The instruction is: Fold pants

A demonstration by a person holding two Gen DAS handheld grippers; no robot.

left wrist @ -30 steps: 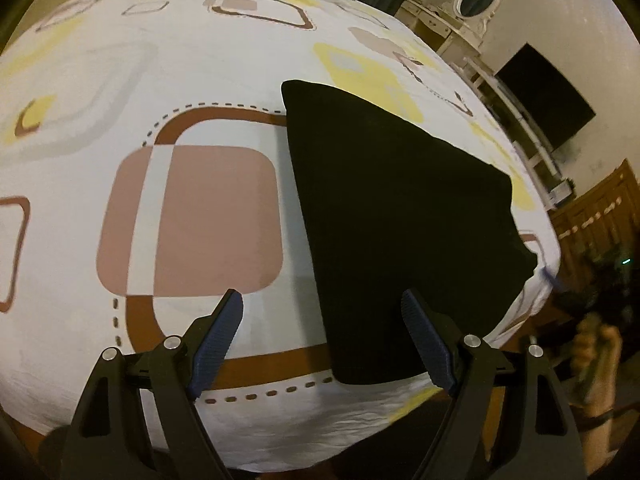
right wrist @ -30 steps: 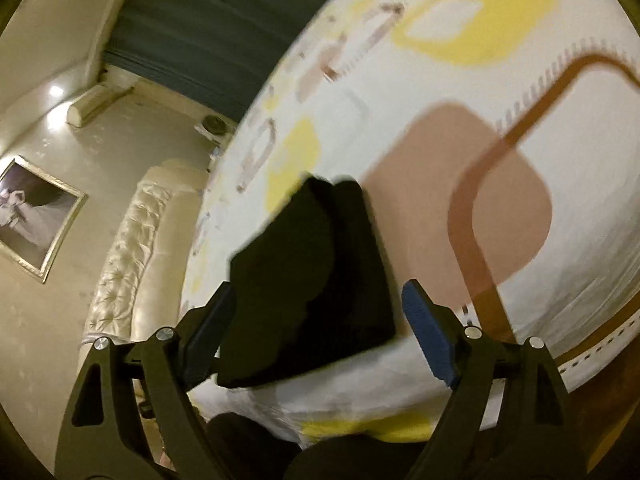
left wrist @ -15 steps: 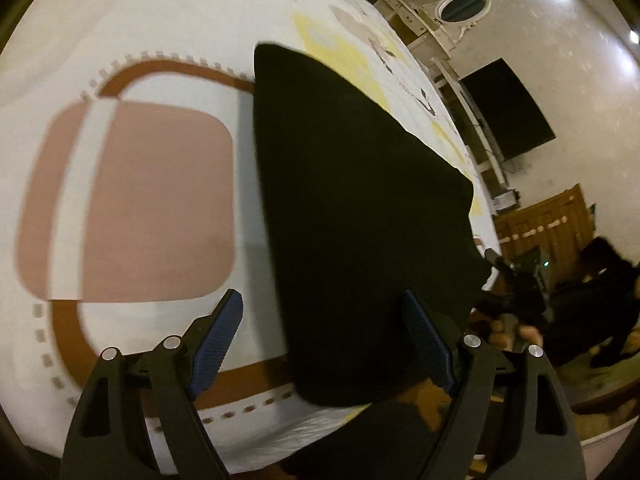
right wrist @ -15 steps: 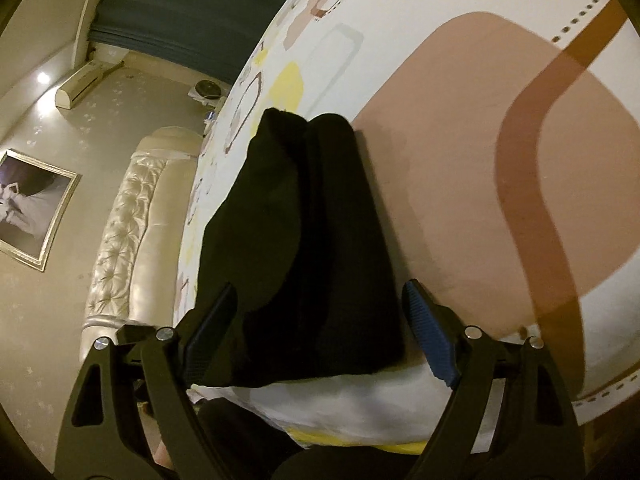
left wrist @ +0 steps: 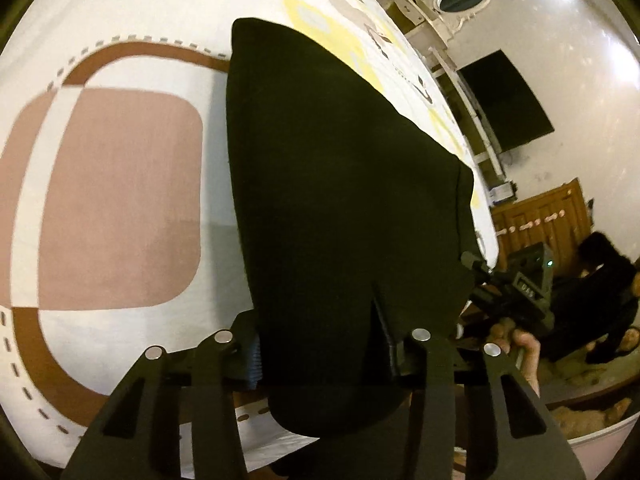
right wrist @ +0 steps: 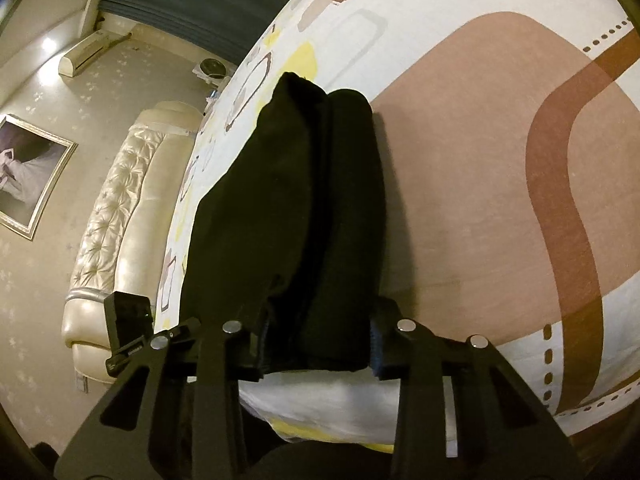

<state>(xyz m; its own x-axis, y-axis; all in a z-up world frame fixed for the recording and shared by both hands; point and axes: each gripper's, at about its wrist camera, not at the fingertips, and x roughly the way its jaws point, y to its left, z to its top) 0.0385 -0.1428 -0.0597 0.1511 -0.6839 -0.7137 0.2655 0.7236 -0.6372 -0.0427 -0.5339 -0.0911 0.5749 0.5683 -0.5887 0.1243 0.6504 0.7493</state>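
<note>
Pinching the near edge of the black pants (left wrist: 344, 200) with my left gripper (left wrist: 320, 356), whose jaws have just been closing; my right gripper (right wrist: 316, 344) likewise clamps their other end (they lie on the patterned bedsheet (left wrist: 120, 184)).

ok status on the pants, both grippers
Left gripper and right gripper just closed, pinching near edge of black pants. Pants partly folded on patterned bedsheet. Nothing in the way.

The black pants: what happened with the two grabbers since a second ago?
Both came closer and lower. The left gripper and right gripper have just been closing, each now pinching the near edge of the black pants. The pants stayed flat on the patterned bedsheet.
</note>
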